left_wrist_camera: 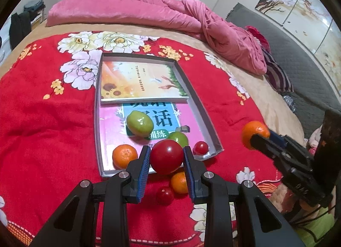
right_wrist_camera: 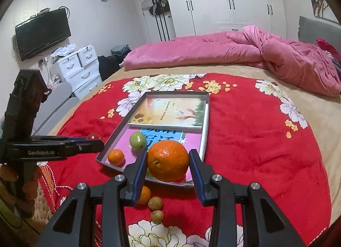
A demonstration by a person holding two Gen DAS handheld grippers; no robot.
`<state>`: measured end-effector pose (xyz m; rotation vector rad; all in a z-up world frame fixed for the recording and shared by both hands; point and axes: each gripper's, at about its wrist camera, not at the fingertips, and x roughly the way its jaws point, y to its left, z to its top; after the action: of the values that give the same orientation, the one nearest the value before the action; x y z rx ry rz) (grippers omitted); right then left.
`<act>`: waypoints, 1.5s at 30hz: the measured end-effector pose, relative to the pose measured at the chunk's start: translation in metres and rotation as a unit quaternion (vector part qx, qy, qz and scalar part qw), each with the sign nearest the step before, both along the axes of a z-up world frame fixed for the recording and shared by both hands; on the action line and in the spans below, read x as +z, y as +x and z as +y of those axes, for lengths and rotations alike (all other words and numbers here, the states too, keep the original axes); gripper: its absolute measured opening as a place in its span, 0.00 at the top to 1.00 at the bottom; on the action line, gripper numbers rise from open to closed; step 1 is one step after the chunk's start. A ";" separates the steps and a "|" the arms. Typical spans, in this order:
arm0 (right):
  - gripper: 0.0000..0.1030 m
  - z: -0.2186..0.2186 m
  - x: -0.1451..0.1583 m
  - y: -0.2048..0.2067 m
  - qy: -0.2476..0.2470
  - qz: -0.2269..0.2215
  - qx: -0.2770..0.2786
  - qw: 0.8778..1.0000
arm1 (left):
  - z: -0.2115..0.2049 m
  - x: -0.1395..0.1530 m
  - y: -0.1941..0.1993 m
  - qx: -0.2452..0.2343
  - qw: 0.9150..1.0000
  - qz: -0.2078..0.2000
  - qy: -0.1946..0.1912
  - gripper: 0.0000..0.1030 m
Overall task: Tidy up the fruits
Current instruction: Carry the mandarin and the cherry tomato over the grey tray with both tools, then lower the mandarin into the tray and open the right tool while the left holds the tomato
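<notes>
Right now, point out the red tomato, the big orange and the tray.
red tomato point(left_wrist_camera: 166, 156), left wrist view, middle of its skin
big orange point(right_wrist_camera: 168, 161), right wrist view, its front
tray point(left_wrist_camera: 191, 89), left wrist view, right wall

The red tomato point(left_wrist_camera: 166, 156) clamped in the left gripper point(left_wrist_camera: 166, 158) hides the tray's point(left_wrist_camera: 210, 119) near rim and part of a green fruit point(left_wrist_camera: 180, 138) behind it. In the right wrist view, the held orange point(right_wrist_camera: 168, 162) covers the tray's near corner, and a blue pad point(right_wrist_camera: 139, 177) half-hides a smaller orange point(right_wrist_camera: 145, 194) on the blanket. The lower book's point(left_wrist_camera: 149, 116) title is partly covered by the upper book point(left_wrist_camera: 138, 80) and a green fruit point(left_wrist_camera: 140, 123).
</notes>
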<state>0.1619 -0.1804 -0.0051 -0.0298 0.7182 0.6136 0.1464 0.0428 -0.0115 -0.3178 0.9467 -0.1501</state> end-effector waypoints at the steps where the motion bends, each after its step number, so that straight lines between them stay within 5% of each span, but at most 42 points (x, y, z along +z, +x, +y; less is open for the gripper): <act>1: 0.61 0.000 0.000 0.001 0.001 0.000 -0.001 1.000 | 0.000 -0.002 0.001 0.002 1.000 0.000 0.006 0.69; 13: 0.61 0.010 -0.007 0.014 0.006 0.010 0.004 1.000 | -0.001 -0.023 0.018 0.000 1.000 0.015 -0.008 0.69; 45: 0.61 0.047 -0.051 0.026 -0.051 0.028 0.037 0.998 | -0.013 -0.064 0.046 -0.007 0.999 0.041 0.032 0.69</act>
<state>0.1877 -0.1331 -0.0564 -0.1342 0.8049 0.6499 0.1922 0.0299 -0.0759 -0.2609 1.0336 -0.1202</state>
